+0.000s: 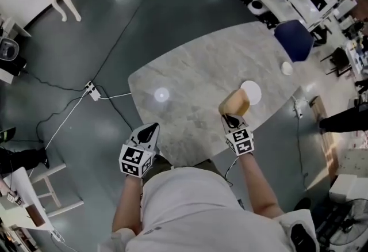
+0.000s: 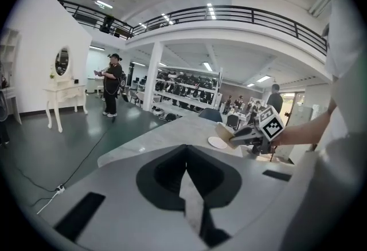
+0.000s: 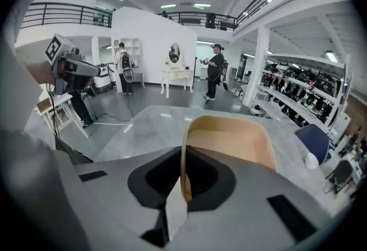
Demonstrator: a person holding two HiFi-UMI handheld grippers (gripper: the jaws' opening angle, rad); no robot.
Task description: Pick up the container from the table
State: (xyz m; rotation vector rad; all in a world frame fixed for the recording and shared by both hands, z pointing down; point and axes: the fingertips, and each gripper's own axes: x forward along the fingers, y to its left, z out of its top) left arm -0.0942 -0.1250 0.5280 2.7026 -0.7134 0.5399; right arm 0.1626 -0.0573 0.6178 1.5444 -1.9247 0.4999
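**Head view.** The container point(image 1: 236, 101), tan and open-topped, was seen gripped at its near wall by the right tool point(image 1: 232, 121). It was just on the near side of the white disc point(image 1: 252, 92), which lay on the marble worktop point(image 1: 195, 78), and its far edge overlapped the disc in the picture. The left tool point(image 1: 152, 128) was recorded well to the left of the disc, over the worktop's near edge.

**Left gripper view.** The left tool's point(image 2: 186, 171) jaws were seen closed tip to tip, with nothing between them. Beyond them the right tool point(image 2: 239, 137) was observed holding the container point(image 2: 225, 130) tilted, just above and to the right of the disc point(image 2: 217, 142) and clear of the worktop point(image 2: 166, 135).

**Right gripper view.** The right tool's point(image 3: 183, 184) jaws were seen clamped on the container's point(image 3: 235, 144) thin left wall, one jaw inside and one outside. The tan interior was seen to be empty. The worktop point(image 3: 149, 126) was visible beneath and beyond the container.
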